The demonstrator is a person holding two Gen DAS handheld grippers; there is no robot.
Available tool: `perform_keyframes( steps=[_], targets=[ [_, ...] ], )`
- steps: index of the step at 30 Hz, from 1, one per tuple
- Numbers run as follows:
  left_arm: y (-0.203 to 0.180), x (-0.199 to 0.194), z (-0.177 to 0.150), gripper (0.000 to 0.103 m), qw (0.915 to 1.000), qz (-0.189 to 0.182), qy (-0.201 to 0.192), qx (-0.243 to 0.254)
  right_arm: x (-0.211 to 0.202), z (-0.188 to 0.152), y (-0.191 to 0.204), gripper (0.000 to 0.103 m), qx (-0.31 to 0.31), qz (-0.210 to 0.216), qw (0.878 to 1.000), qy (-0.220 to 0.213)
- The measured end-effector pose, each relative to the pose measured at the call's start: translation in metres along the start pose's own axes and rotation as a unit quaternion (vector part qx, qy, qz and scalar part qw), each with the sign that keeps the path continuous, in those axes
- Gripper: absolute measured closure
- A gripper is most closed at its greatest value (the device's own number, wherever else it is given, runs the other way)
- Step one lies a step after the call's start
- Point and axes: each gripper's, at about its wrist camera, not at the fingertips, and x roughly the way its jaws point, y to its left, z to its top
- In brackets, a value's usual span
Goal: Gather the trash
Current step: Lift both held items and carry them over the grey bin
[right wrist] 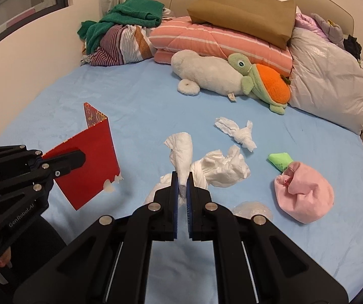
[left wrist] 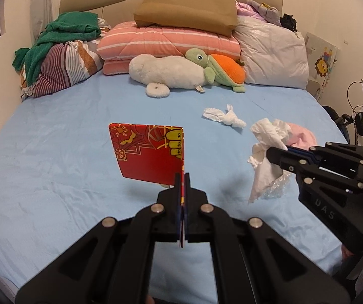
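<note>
My left gripper (left wrist: 183,177) is shut on a folded red envelope (left wrist: 148,152) with gold print and holds it above the blue sheet; it also shows in the right wrist view (right wrist: 90,162). My right gripper (right wrist: 182,177) is shut on a crumpled white tissue (right wrist: 182,149), also seen in the left wrist view (left wrist: 267,139). A second crumpled tissue (right wrist: 227,167) lies just beyond it. A twisted tissue (right wrist: 239,130) lies farther back on the sheet. A clear plastic scrap (right wrist: 253,209) lies right of my right gripper.
A pink cloth pouch (right wrist: 305,192) and a green sock (right wrist: 280,160) lie at the right. White and turtle plush toys (right wrist: 232,76), folded pink quilt (right wrist: 206,43), brown paper bag (right wrist: 244,12), and piled clothes (right wrist: 120,33) line the headboard. The wall is at the left.
</note>
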Motion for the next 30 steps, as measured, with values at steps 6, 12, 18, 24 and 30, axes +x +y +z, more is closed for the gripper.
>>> perform_keyframes(
  steps=[6, 12, 18, 24, 30],
  targets=[
    [0.027, -0.044, -0.004, 0.101, 0.9994, 0.022, -0.021, -0.014, -0.023, 0.004, 0.032, 0.098, -0.026, 0.013, 0.999, -0.018],
    [0.063, -0.093, -0.018, 0.101, 0.9973, 0.053, -0.039, -0.032, -0.048, 0.015, 0.076, 0.098, -0.049, 0.051, 0.997, -0.037],
    [0.102, -0.146, -0.038, 0.101, 0.9924, 0.093, -0.054, -0.061, -0.077, 0.027, 0.132, 0.098, -0.093, 0.095, 0.989, -0.057],
    [0.146, -0.211, -0.063, 0.101, 0.9817, 0.146, -0.076, -0.095, -0.108, 0.035, 0.200, 0.098, -0.153, 0.141, 0.975, -0.079],
    [0.184, -0.279, -0.091, 0.101, 0.9639, 0.211, -0.096, -0.130, -0.140, 0.042, 0.269, 0.098, -0.207, 0.201, 0.953, -0.097]
  ],
)
